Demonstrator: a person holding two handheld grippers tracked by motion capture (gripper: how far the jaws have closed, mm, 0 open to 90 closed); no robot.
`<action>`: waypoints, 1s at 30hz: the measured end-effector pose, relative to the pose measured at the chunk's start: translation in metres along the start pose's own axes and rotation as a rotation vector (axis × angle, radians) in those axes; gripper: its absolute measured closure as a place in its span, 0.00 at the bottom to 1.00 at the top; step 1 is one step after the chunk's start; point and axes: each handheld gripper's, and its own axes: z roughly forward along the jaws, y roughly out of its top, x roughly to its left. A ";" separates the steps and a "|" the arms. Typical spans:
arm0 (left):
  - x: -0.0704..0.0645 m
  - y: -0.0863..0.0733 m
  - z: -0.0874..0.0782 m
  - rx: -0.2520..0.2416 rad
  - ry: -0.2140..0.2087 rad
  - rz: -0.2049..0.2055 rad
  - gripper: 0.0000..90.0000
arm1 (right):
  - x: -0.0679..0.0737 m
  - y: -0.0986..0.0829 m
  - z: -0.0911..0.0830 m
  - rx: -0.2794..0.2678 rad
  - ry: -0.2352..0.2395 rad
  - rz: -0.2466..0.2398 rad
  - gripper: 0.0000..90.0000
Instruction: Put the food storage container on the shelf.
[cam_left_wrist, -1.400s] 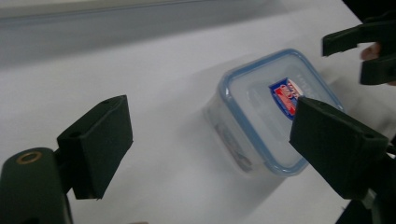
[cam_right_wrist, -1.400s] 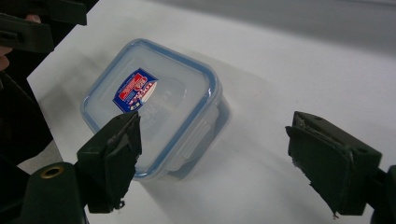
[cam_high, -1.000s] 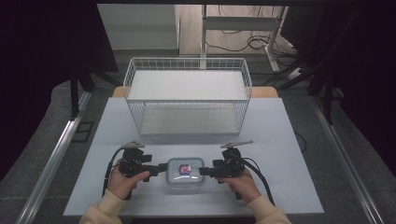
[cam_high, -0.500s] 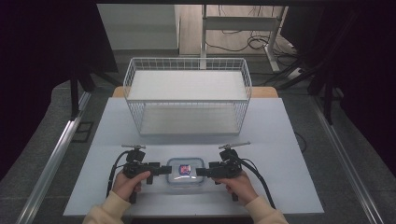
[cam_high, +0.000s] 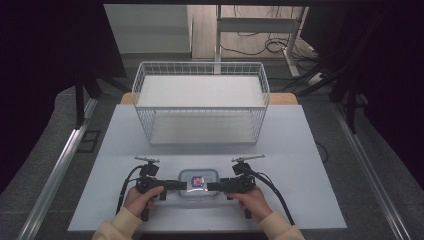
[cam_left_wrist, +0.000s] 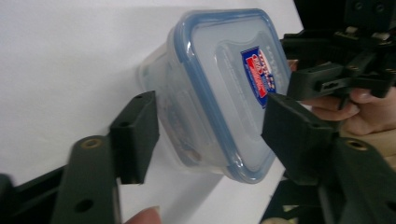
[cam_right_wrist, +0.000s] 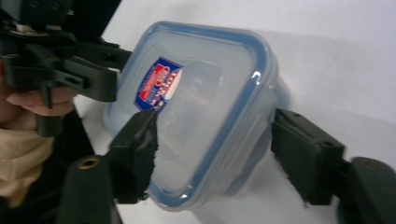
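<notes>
While your left gripper (cam_high: 181, 186) and right gripper (cam_high: 212, 186) stand wide, each straddling one end of the box (cam_high: 198, 182) without clamping it, that lidded box sits near the table's (cam_high: 300, 150) front edge. At twelve o'clock, well apart, stands the wire basket (cam_high: 201, 102).

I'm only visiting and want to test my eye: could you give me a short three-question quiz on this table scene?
1. True or false: the container has its blue-rimmed lid on.
2. What stands at the far end of the table? A) wire basket B) bucket C) cardboard box
3. Which sides of the container do the left gripper and right gripper come at?

Key: 1 true. 2 A, the wire basket. 3 Opposite sides, jaws open around its ends.
</notes>
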 end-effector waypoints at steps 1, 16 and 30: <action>0.000 0.000 0.001 0.008 0.009 0.007 0.46 | 0.000 0.000 0.000 0.001 0.001 0.005 0.40; -0.008 -0.008 -0.004 -0.032 0.006 -0.022 0.56 | -0.005 -0.007 -0.010 -0.053 0.070 0.101 0.56; -0.016 -0.009 -0.008 -0.043 0.020 0.019 0.59 | -0.003 -0.012 -0.014 -0.076 0.073 0.102 0.57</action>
